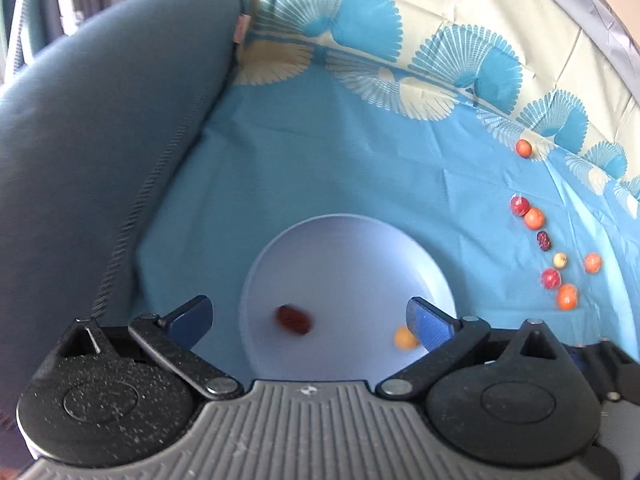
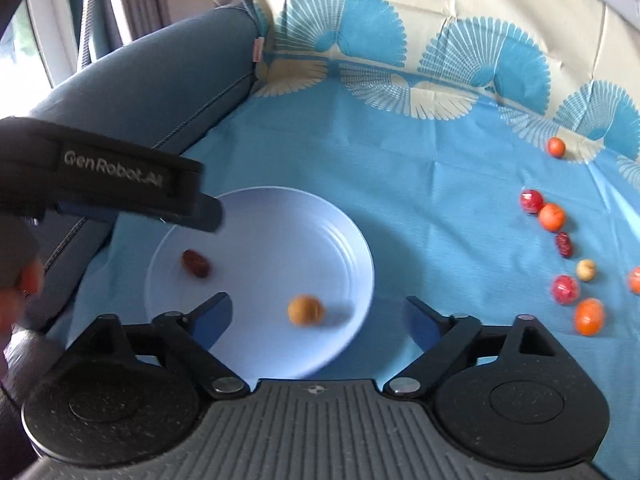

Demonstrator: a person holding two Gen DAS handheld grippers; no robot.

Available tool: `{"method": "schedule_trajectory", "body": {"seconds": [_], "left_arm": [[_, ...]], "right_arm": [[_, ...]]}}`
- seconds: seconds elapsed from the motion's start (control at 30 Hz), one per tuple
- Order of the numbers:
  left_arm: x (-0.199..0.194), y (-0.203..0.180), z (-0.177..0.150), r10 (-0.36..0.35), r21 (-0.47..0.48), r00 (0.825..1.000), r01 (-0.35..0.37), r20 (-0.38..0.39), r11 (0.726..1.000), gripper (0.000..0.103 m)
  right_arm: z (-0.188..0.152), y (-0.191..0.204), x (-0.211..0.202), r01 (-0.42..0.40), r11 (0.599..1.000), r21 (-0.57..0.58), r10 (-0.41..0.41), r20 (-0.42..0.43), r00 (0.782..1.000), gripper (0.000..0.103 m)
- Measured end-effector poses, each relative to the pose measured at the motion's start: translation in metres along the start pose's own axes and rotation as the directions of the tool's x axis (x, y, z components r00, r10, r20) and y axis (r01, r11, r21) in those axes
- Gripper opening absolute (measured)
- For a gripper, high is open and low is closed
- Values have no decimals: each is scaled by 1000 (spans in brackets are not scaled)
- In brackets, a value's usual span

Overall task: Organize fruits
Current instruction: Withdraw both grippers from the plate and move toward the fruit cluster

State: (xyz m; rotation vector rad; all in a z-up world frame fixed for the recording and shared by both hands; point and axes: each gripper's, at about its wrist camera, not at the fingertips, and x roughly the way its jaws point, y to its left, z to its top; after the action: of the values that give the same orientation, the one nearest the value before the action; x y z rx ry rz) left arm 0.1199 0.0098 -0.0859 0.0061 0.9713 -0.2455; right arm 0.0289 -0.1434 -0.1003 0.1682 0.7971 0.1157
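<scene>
Both hand-held grippers hang over the pale plate [image 2: 320,240], left hand-held gripper [image 1: 308,318] and right hand-held gripper [image 2: 318,316] each spread wide, holding nothing. On the plate a dark red date [image 2: 196,264] lies slantwise, near a round tan fruit [image 2: 306,310]. More fruits [image 2: 560,248] lie scattered well right on the blue cloth [image 2: 420,168].

The left tool [image 1: 310,320] hangs with its two blue-padded fingers [image 1: 192,318] spread wide apart and nothing between them. The right tool [image 2: 318,320] is likewise spread wide and empty, angled downward. In the right wrist view the left tool [image 2: 120,192] reaches in from the left edge as a black body with a blue fingertip [image 2: 210,214]; the person's hand [image 2: 18,288] shows blurred at that edge.
</scene>
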Motion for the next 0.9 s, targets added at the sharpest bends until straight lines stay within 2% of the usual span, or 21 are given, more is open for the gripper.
{"method": "schedule_trajectory", "body": {"seconds": [0.17,0.37,0.5,0.67,0.9], "left_arm": [[-58,9,-43,92,0,994,-92,52,996,103],[-126,8,-86,97,7,989,-98,108,995,103],[-156,6,-99,77,12,986,-80,150,997,103],[-183,3,-109,97,-6,970,-98,222,995,103],[-205,-3,-119,87,7,963,-92,256,996,103]], "right_arm": [[-28,20,-57,-13,1000,-25,13,1,1000,101],[-46,42,-119,10,1000,9,-11,59,998,102],[-52,50,-148,41,999,1,-41,124,991,102],[-59,55,-174,41,999,-9,-39,155,987,102],[-68,59,-202,58,998,-17,-53,209,976,102]]}}
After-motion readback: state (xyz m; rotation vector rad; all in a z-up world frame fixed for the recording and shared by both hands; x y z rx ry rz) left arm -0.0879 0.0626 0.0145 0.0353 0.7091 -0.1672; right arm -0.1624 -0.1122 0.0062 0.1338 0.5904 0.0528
